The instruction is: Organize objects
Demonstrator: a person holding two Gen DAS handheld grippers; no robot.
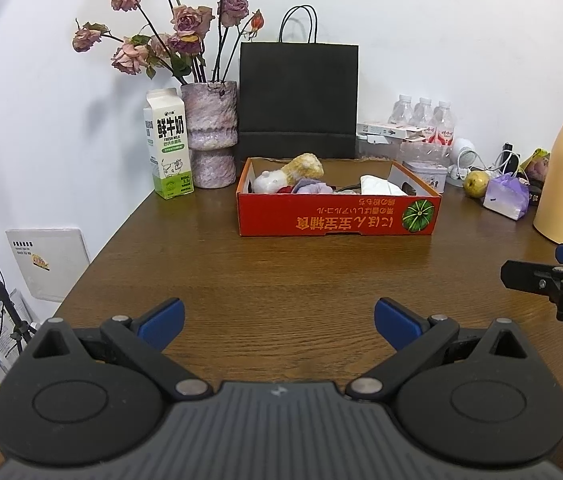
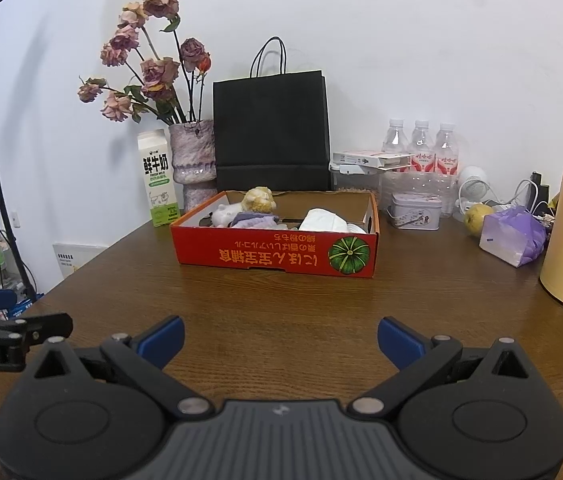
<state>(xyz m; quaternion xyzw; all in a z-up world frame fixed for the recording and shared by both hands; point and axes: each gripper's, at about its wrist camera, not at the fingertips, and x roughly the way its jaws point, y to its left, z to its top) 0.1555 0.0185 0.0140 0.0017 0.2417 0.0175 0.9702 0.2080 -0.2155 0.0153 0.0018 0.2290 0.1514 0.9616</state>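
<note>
The left gripper (image 1: pixel 279 322) hovers low over the bare near part of the wooden table (image 1: pixel 281 264), jaws spread wide and holding nothing; the right gripper (image 2: pixel 280 340) is just beside it, equally wide and empty. Straight ahead and well apart from both sits the red cardboard box (image 1: pixel 337 216), with a plush toy (image 1: pixel 303 168), a lilac knitted cloth (image 1: pixel 313 188) and a white crumpled cloth (image 1: pixel 381 186) lying inside. These contents look soft and light, so they should squash under the pads; a pinch on a thick fold or the toy's body seems safest. The box itself seems light and thin-walled, probably best taken by its rim with both grippers. A milk carton (image 1: pixel 169 144) stands left of it.
</note>
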